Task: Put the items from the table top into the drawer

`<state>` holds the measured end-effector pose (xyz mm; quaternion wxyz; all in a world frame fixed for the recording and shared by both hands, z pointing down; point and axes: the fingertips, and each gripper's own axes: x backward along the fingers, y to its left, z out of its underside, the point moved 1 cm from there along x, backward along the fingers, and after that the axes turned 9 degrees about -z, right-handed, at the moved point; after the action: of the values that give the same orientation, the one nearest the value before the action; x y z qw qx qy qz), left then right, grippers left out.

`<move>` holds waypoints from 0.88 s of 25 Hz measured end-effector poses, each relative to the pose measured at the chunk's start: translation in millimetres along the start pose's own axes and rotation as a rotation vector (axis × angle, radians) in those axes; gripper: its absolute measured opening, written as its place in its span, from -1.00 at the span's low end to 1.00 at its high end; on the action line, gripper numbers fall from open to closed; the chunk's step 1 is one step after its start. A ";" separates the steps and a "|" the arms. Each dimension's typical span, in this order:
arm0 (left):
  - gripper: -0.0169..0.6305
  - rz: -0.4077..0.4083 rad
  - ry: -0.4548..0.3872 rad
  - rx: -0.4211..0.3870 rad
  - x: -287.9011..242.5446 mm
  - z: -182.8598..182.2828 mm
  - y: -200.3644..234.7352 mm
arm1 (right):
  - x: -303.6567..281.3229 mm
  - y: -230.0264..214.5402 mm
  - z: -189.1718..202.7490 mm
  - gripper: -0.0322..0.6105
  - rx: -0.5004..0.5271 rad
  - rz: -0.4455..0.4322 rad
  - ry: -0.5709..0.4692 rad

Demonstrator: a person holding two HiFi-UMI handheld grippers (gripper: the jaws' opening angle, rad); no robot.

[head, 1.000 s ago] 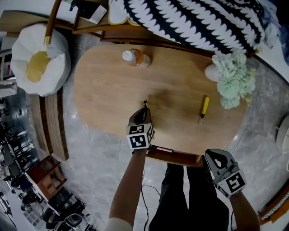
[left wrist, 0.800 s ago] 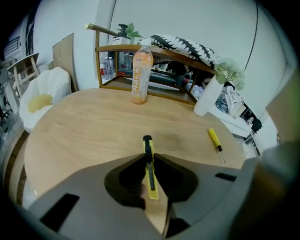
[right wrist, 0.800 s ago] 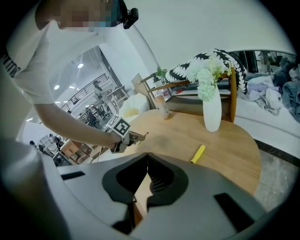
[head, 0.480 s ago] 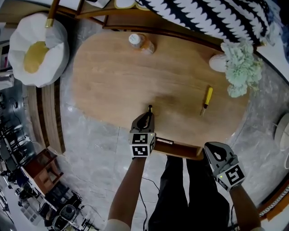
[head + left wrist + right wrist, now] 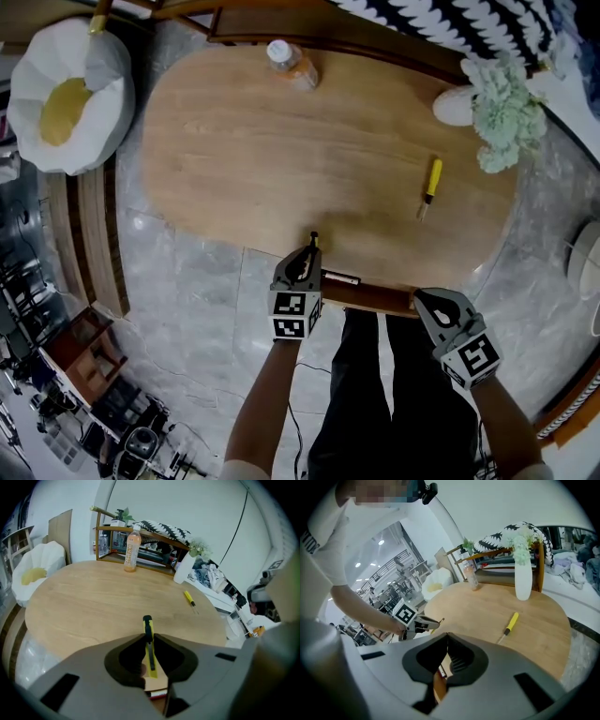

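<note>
Wood table point(image 5: 281, 159), drawer point(image 5: 375, 298) open at its near edge. Left gripper point(image 5: 309, 246) pinching the yellow knife point(image 5: 148, 644), pulled back from mid-table to just over the drawer, so probably drop time. Right gripper point(image 5: 429, 300) pressed together, empty, beside the drawer. Bottle point(image 5: 291, 64) and screwdriver point(image 5: 429, 186) still up top.

Yellow screwdriver point(image 5: 428, 187) lies flat near the desk's right edge; orange bottle point(image 5: 292, 66) stands at the far edge; yellow-black knife point(image 5: 149, 641), gripped in left claw point(image 5: 149, 634), is by the open drawer point(image 5: 375, 298) at the near edge
</note>
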<state>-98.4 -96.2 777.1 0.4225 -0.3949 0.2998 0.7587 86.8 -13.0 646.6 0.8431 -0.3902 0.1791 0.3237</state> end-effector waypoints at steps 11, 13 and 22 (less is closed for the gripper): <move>-0.73 0.115 0.042 -0.103 24.1 70.9 -31.7 | -9.8 23.6 22.8 -0.84 -0.016 0.001 0.007; -0.73 0.125 0.058 -0.123 25.2 82.7 -33.5 | -11.1 27.4 25.7 -0.84 -0.018 0.003 0.010; -0.73 0.177 0.167 -0.370 15.7 128.8 -47.1 | -11.1 34.6 38.7 -0.84 -0.033 0.022 -0.002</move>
<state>-106.8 33.5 823.5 0.2483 -0.4994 0.2230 0.7996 56.9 29.3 658.4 0.8332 -0.4016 0.1773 0.3362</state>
